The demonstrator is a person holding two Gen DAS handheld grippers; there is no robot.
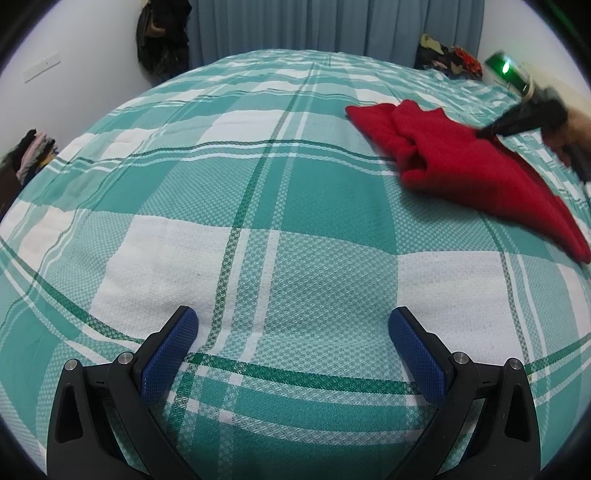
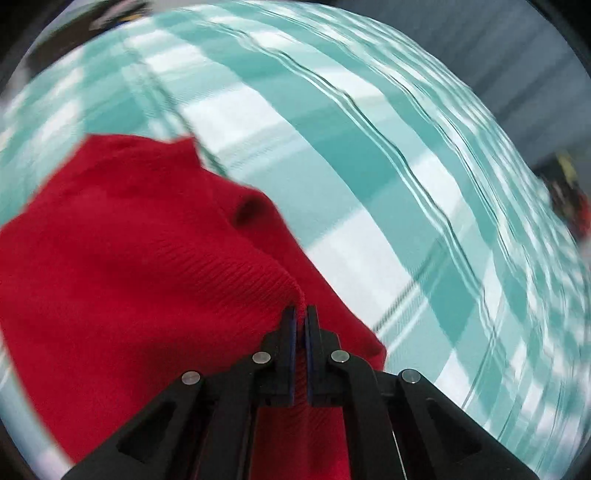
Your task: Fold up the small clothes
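fingers of the right gripper point(image 2: 301, 317) sit pressed together at the lower centre of the right wrist view, clamped on a ribbed edge of the red garment point(image 2: 129, 266). the knit rises to a peak right at the tips and spreads from there across the left half of that frame, with a rounded fold near the middle. beyond it the teal and white checked bedspread point(image 2: 388, 192) streaks with blur.

fingers of the left gripper point(image 1: 293, 332) stand wide apart at the bottom of the left wrist view, blue pads point(image 1: 168, 354) facing each other, nothing between them, low above the bedspread point(image 1: 258, 206). the red garment point(image 1: 461, 162) lies in the upper right of this frame, bunched and partly doubled over, one long corner trailing toward the right edge. the right gripper point(image 1: 484, 133) reaches in from the right edge, blurred, its tips on the cloth, a hand point(image 1: 576, 136) behind it. grey-blue curtains point(image 1: 332, 26) hang along the top, a dark bag point(image 1: 162, 37) at upper left, a pile of clothes point(image 1: 448, 59) at upper right and another stack point(image 1: 31, 155) at the left edge.
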